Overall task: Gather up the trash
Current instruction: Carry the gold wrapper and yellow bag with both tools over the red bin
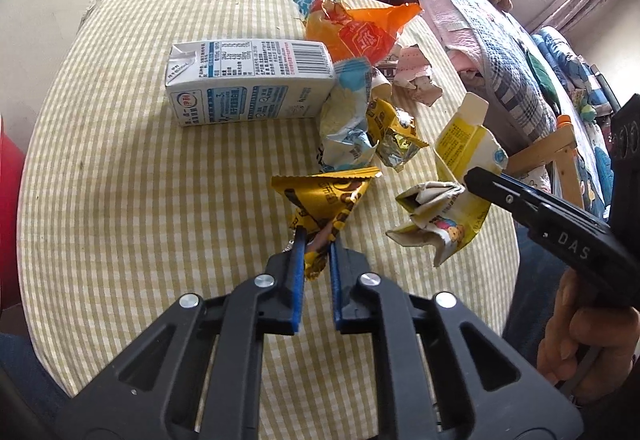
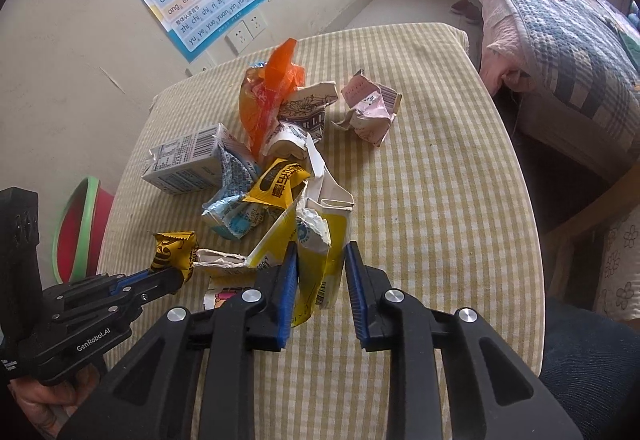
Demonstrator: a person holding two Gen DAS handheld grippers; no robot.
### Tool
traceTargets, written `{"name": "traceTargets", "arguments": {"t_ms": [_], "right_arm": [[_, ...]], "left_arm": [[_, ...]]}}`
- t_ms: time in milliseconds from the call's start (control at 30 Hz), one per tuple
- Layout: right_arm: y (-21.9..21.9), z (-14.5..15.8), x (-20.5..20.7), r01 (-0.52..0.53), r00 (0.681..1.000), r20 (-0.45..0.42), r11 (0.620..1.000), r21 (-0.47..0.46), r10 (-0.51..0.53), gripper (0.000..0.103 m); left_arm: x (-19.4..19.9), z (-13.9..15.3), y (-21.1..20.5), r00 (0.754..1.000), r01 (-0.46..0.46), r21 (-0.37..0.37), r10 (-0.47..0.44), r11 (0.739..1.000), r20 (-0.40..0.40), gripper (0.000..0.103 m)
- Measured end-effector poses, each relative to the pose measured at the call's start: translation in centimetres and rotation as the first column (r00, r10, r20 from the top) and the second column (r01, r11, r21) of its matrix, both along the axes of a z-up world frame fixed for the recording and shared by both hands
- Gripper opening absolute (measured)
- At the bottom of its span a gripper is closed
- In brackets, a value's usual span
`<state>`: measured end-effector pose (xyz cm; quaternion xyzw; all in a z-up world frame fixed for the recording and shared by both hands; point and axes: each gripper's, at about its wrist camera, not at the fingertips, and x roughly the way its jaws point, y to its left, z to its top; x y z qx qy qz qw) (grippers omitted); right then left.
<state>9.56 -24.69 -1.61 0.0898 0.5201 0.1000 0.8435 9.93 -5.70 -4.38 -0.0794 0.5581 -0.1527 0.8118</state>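
Yellow foil snack wrapper (image 1: 320, 200) is pinched in the left gripper (image 1: 318, 240); the right gripper (image 2: 320, 256) clamps a torn yellow carton (image 2: 316, 260) at its 3 o'clock. Both look light and crinkly, so grab folded edges. Milk carton (image 1: 248, 84) sits at 11 on the checked tablecloth (image 1: 120, 200).

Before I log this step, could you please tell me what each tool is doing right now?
Left tool: closed on the yellow snack wrapper.
Right tool: closed on the crumpled yellow carton.
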Motion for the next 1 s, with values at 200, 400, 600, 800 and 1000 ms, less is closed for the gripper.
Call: {"name": "traceTargets", "arguments": {"t_ms": [200,400,600,800,1000], "right_arm": [[1.1,1.9,-0.6,-0.021,0.999,0.050,1.000,-0.015,0.022,0.023],[2.7,3.6,-0.9,-0.046,0.995,0.085,0.999,-0.013,0.047,0.023],[5.1,5.2,-1.0,-0.086,0.989,0.121,0.996,-0.020,0.088,0.023],[8.0,6.3,-0.8,-0.135,0.980,0.144,0.990,-0.030,0.138,0.023],[11.5,7.4,-0.4,-0.194,0.965,0.171,0.980,-0.036,0.198,0.023]], "left_arm": [[-0.9,2.0,1.4,0.998,-0.035,-0.008,0.036,0.999,0.045,0.010],[-1.6,4.1,3.7,0.992,-0.088,-0.016,0.089,0.996,0.093,0.010],[-2.3,5.7,6.9,0.979,-0.158,-0.030,0.161,0.987,0.129,0.010],[-3.0,7.3,10.1,0.958,-0.227,0.005,0.222,0.974,0.182,0.010],[-3.7,8.6,13.7,0.936,-0.289,-0.015,0.285,0.957,0.204,0.010]]}}
